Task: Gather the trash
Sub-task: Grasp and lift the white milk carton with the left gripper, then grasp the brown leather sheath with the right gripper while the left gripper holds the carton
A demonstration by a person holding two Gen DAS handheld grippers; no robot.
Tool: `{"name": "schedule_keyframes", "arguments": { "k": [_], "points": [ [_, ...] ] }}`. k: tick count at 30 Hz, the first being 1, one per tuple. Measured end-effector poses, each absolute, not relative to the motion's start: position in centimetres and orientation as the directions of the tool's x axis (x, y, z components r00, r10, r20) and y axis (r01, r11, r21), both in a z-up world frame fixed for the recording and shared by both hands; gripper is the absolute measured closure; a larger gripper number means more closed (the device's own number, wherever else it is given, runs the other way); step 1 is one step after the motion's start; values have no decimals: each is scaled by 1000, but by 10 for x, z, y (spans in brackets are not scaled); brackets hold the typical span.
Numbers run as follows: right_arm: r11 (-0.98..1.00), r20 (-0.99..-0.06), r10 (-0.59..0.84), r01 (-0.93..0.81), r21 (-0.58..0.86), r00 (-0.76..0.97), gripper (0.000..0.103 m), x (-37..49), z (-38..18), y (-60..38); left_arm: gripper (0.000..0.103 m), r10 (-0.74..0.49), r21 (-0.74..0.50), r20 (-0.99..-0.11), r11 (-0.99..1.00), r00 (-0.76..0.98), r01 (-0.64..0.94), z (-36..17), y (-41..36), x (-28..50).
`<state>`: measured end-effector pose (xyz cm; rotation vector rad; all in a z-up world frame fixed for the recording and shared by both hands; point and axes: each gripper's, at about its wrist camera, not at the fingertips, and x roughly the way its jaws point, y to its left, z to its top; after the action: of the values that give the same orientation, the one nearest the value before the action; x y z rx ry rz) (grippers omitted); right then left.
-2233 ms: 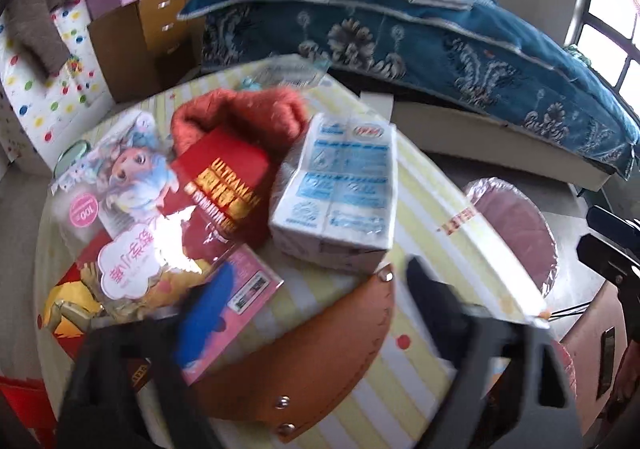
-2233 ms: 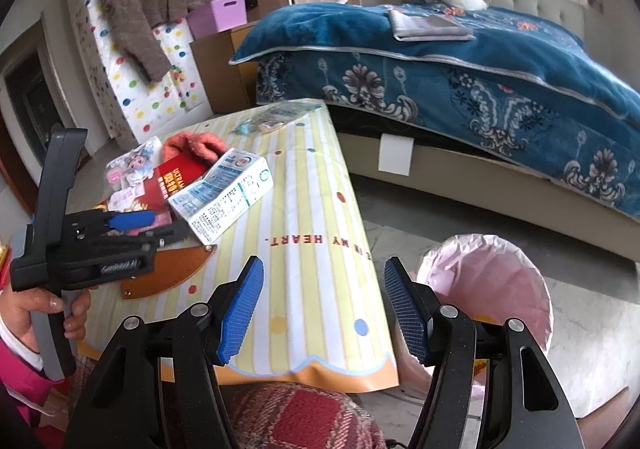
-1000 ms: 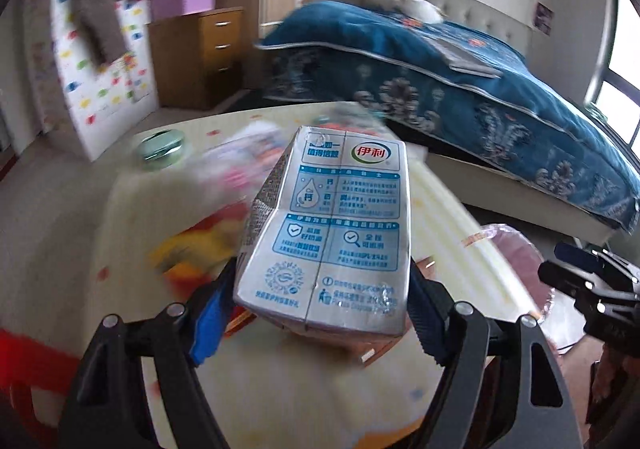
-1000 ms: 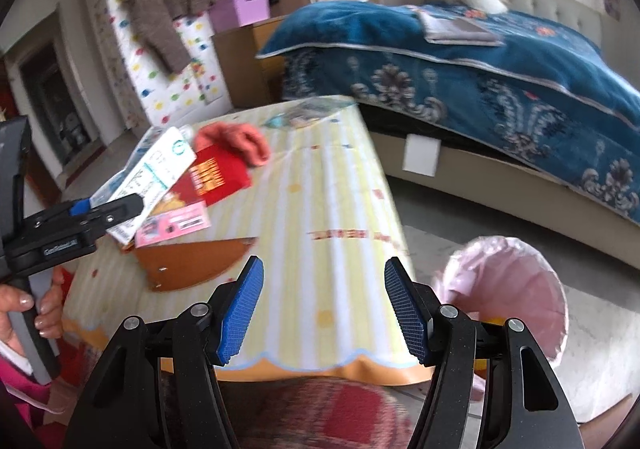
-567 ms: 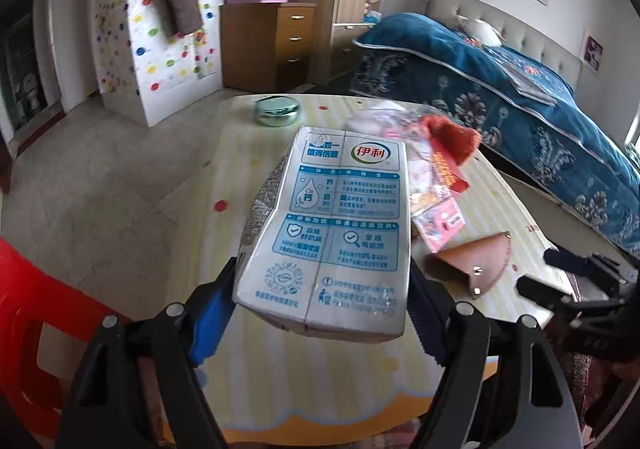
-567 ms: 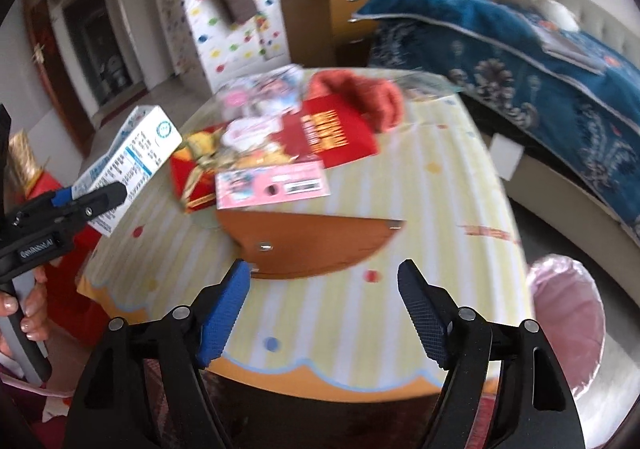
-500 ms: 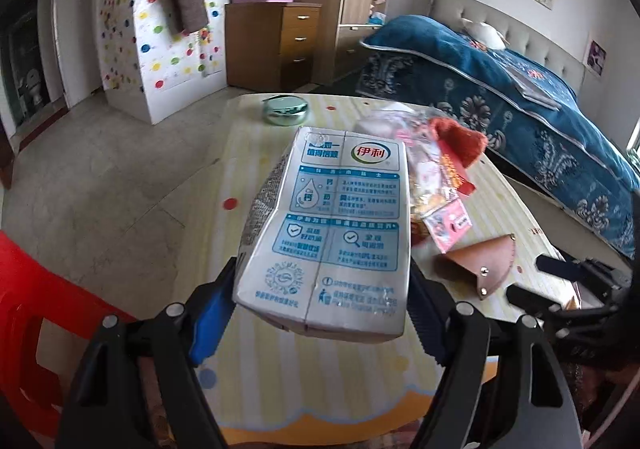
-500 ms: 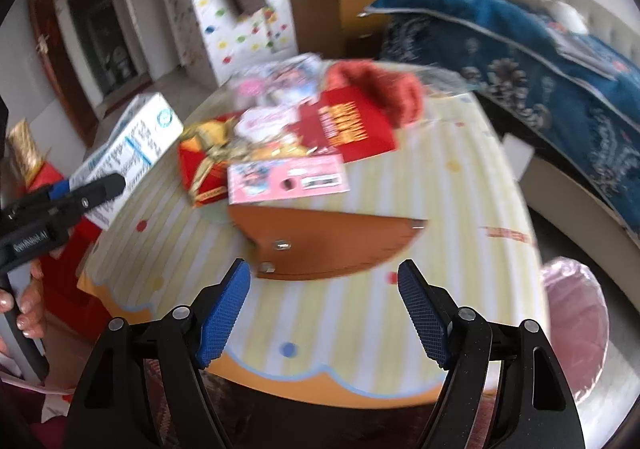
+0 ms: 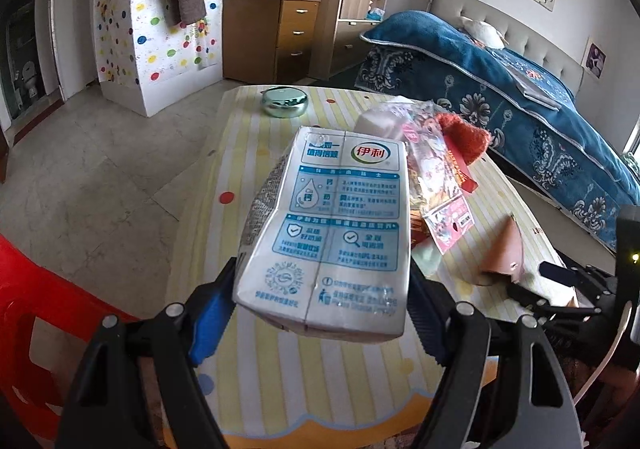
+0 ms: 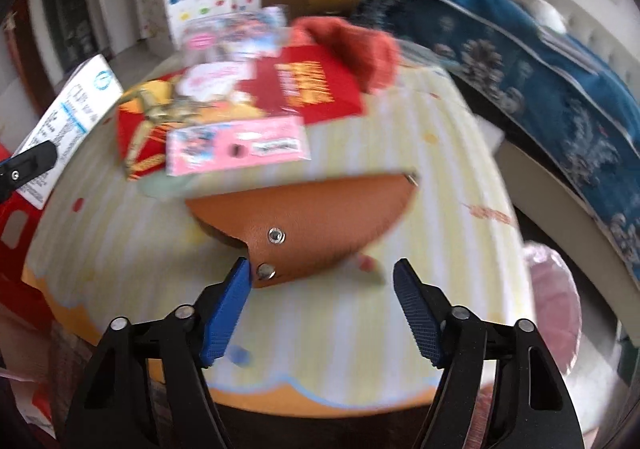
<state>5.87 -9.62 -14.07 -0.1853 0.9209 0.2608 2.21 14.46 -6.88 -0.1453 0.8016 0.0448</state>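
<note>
My left gripper (image 9: pixel 320 313) is shut on a white and blue milk carton (image 9: pixel 332 233), held in the air off the table's near left side; the carton also shows at the left in the right wrist view (image 10: pixel 68 117). My right gripper (image 10: pixel 320 305) is open and empty, just above the striped table (image 10: pixel 120 241), its fingers either side of the near end of a brown leather pouch (image 10: pixel 312 217). A pink-lined trash bin (image 10: pixel 556 313) stands on the floor to the right of the table.
On the table lie a pink card pack (image 10: pixel 240 149), red packets (image 10: pixel 312 89), a clear toy bag (image 10: pixel 236 33), an orange knit hat (image 10: pixel 352 45) and a green tin (image 9: pixel 283 106). A red chair (image 9: pixel 28 309) is at left, a bed (image 9: pixel 520 105) at right.
The left gripper took the carton off the table and carried it left. The right gripper has moved down and forward, close over the brown pouch.
</note>
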Motion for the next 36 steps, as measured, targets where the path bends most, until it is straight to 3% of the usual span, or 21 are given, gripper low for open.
{"name": "schedule_keyframes", "arguments": {
  "k": [3, 5, 6, 9, 12, 24, 26, 31, 36],
  "points": [
    [973, -811, 77, -223, -67, 581, 45, 58, -139, -117, 28, -24, -112, -721, 990, 693, -82, -70, 139, 24],
    [977, -803, 111, -214, -22, 586, 45, 56, -134, -128, 28, -27, -109, -721, 991, 693, -75, -70, 136, 24],
    [974, -797, 134, -225, -2, 589, 43, 54, -131, -131, 28, -28, -108, -721, 992, 692, -72, -70, 135, 24],
    [959, -764, 221, -277, 58, 606, 25, 45, -121, -128, 28, -29, -102, -721, 993, 693, -65, -69, 131, 24],
    [955, -745, 240, -289, 66, 623, 19, 46, -117, -116, 28, -28, -96, -721, 993, 693, -61, -67, 129, 24],
    [986, -809, 130, -159, 45, 573, 18, 86, -130, -113, 28, -35, -97, -724, 994, 689, -52, -68, 126, 25],
    [987, -814, 130, -154, 51, 567, 21, 82, -133, -120, 28, -42, -100, -722, 994, 690, -45, -68, 125, 26],
    [986, -810, 121, -166, 30, 573, 43, 76, -137, -131, 27, -62, -108, -724, 994, 687, -24, -69, 117, 26],
    [980, -795, 134, -197, 19, 591, 46, 81, -141, -136, 28, -75, -112, -728, 994, 682, -11, -68, 111, 23]
  ]
}}
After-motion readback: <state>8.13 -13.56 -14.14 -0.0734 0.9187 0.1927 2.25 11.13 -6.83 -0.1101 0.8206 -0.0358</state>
